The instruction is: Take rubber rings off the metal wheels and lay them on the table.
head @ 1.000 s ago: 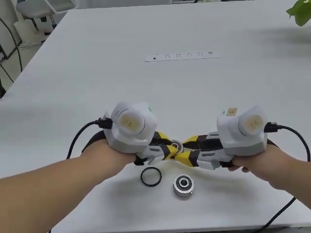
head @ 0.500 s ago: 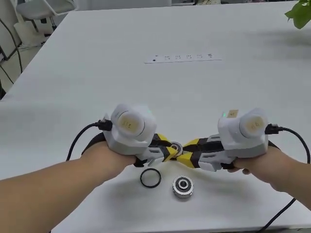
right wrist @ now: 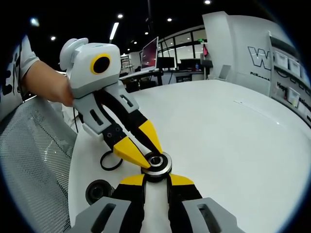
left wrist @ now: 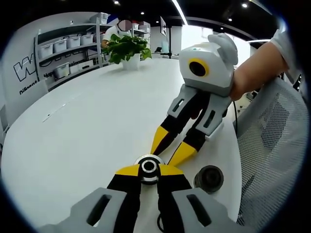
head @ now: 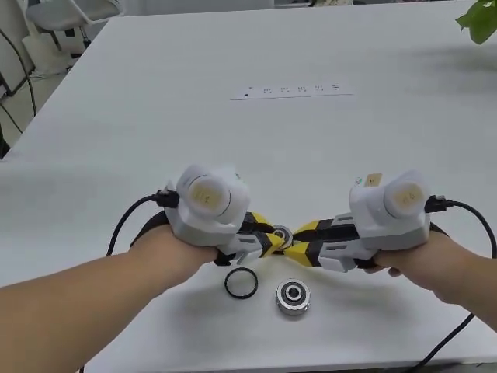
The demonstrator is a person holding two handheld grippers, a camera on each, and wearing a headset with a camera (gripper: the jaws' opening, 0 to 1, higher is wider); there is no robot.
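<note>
A metal wheel (head: 281,233) with a black rubber rim is held just above the table between both grippers. My left gripper (head: 271,240) comes in from the left and is shut on the wheel (left wrist: 148,167). My right gripper (head: 293,247) meets it from the right, and its yellow tips pinch the wheel's edge (right wrist: 158,165). A loose black rubber ring (head: 241,283) lies flat on the table just below the left gripper. Beside the ring, a second metal wheel (head: 293,297) lies flat.
A white power strip (head: 291,91) lies far back on the white table (head: 155,140). A green plant (head: 481,19) stands at the far right corner. The table's near edge runs close below the loose wheel. A mesh chair (left wrist: 277,145) is behind it.
</note>
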